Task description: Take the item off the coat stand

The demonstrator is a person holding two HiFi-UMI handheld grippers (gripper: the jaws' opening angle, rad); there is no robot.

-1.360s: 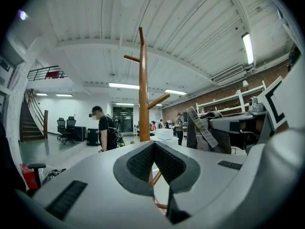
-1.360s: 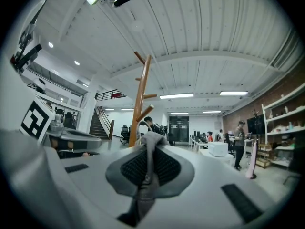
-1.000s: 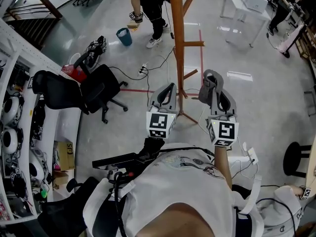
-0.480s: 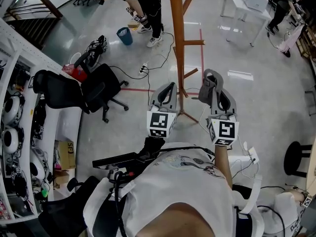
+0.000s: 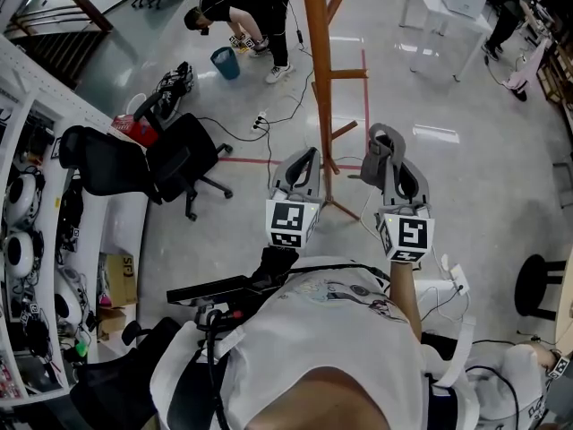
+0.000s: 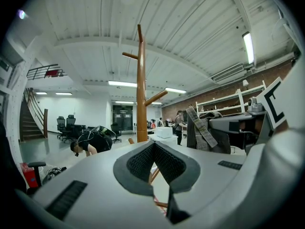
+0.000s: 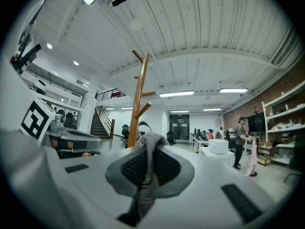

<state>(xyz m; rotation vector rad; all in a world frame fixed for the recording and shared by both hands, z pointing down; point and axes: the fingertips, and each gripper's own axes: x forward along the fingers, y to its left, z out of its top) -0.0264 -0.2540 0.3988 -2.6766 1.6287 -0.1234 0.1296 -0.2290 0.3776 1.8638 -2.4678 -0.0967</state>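
Right gripper (image 7: 144, 171), jaws pinched on a grey fabric strap (image 7: 148, 143) that looks light, limp and best held at its fold, sits beside the bare wooden coat stand (image 5: 319, 70); left gripper (image 6: 153, 147) is closed and empty.

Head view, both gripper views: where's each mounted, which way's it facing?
Head view: on the person's head, steeply down at floor, coat stand; shows left tool, right tool, white shirt.
Left gripper view: on left tool, level, along shut jaws toward coat stand.
Right gripper view: on right tool, level; jaws grip grey fabric.
Shared: all show coat stand.
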